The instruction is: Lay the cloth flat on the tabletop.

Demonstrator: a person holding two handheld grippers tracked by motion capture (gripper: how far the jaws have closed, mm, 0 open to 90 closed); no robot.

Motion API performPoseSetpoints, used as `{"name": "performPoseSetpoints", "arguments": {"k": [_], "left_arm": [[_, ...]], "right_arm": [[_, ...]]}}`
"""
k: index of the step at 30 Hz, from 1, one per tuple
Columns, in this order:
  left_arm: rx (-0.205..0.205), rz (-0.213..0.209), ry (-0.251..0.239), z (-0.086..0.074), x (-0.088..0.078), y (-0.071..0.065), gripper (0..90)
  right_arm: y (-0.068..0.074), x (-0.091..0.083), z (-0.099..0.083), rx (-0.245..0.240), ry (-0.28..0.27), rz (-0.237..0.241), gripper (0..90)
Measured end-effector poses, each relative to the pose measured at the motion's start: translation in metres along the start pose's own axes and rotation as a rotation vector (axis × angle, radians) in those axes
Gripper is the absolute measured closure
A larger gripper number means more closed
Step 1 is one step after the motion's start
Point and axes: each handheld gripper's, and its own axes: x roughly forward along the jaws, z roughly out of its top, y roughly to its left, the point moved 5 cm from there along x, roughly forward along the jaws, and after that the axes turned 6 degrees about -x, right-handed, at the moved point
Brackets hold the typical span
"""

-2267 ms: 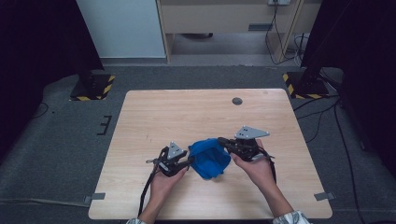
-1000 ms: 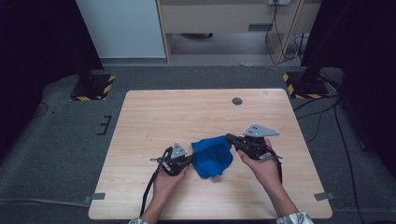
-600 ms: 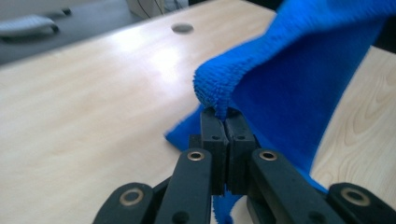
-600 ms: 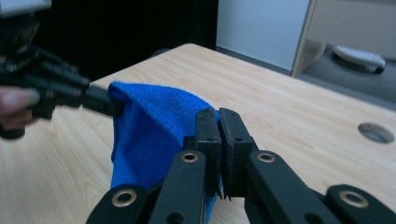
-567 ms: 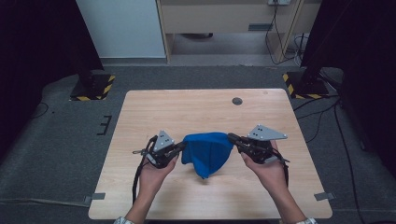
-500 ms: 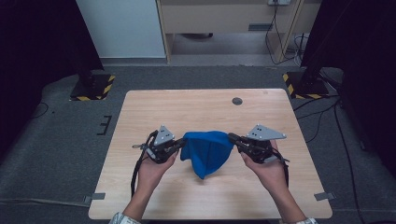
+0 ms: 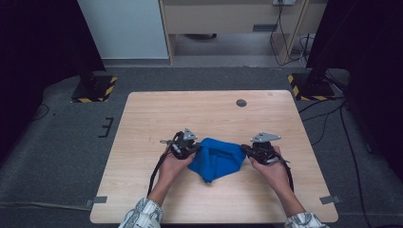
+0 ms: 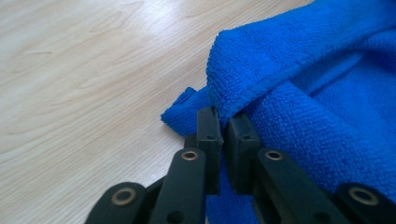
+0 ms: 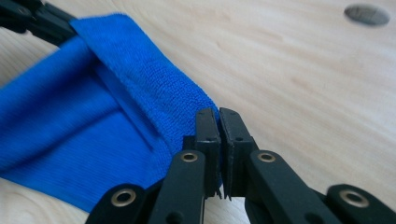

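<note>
While I work two grippers, left gripper and right gripper each pinch one corner of a single blue terry cloth, jaws clamped tight, on the pale wood-grain table; beyond, one round grey grommet.

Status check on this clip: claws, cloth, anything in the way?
Left claw shut on blue cloth, right claw shut on its opposite edge. Cloth slung between them, sagging to the table. Nothing in the way.
</note>
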Motion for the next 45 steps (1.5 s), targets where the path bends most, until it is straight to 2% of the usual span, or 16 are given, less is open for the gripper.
{"name": "performPoseSetpoints", "arguments": {"k": [2, 4, 6, 9, 12, 13, 15, 18, 21, 23, 28, 31, 33, 39, 43, 45], "left_arm": [[0.006, 0.002, -0.001, -0.003, 0.003, -0.001, 80.3], [0.003, 0.009, -0.01, -0.004, 0.003, -0.001, 69.4], [-0.026, 0.049, -0.051, -0.006, -0.004, 0.001, 55.3], [-0.014, 0.083, -0.085, -0.008, -0.016, 0.002, 45.5], [-0.017, 0.079, -0.103, -0.01, -0.025, 0.002, 42.7], [-0.02, 0.084, -0.125, -0.011, -0.033, 0.001, 41.8], [-0.031, 0.086, -0.152, -0.015, -0.043, -0.001, 41.1], [-0.039, 0.092, -0.167, -0.023, -0.055, -0.002, 40.9], [-0.03, 0.098, -0.155, -0.033, -0.063, -0.002, 40.6], [-0.018, 0.102, -0.139, -0.041, -0.065, -0.002, 40.4], [-0.048, 0.098, -0.12, -0.056, -0.067, 0.002, 39.4], [-0.108, 0.1, -0.131, -0.057, -0.07, 0.008, 34.9], [-0.12, 0.09, -0.131, -0.057, -0.07, 0.011, 31.3], [-0.118, 0.086, -0.121, -0.058, -0.067, 0.012, 20.0], [-0.104, 0.071, -0.106, -0.06, -0.064, 0.01, 19.8], [-0.104, 0.065, -0.102, -0.061, -0.062, 0.009, 19.7]], "right_arm": [[-0.003, 0.005, -0.005, 0.002, 0.019, -0.004, 86.7], [-0.004, 0.007, -0.006, 0.012, 0.022, -0.002, 86.3], [-0.007, 0.01, -0.011, 0.024, 0.029, -0.002, 85.5], [-0.008, 0.01, -0.013, 0.02, 0.029, -0.002, 80.7], [-0.009, 0.008, -0.011, 0.028, 0.007, -0.011, 72.6], [-0.011, 0.004, -0.008, 0.049, -0.017, -0.031, 64.7], [-0.012, 0.0, -0.005, 0.053, -0.035, -0.038, 58.7], [-0.01, -0.008, -0.001, 0.037, -0.071, -0.042, 59.7], [-0.005, -0.014, 0.001, 0.014, -0.088, -0.027, 70.2], [-0.002, -0.015, 0.0, -0.016, -0.075, -0.028, 73.2], [0.0, -0.012, -0.003, -0.063, -0.054, -0.028, 69.4], [0.001, -0.009, -0.007, -0.074, -0.042, -0.019, 62.6], [0.0, -0.009, -0.007, -0.086, -0.047, -0.033, 55.9], [0.004, -0.007, -0.01, -0.107, -0.039, -0.028, 43.5], [0.001, -0.007, -0.016, -0.103, -0.018, -0.001, 35.7], [-0.003, -0.009, -0.019, -0.099, -0.019, -0.004, 36.6]]}}
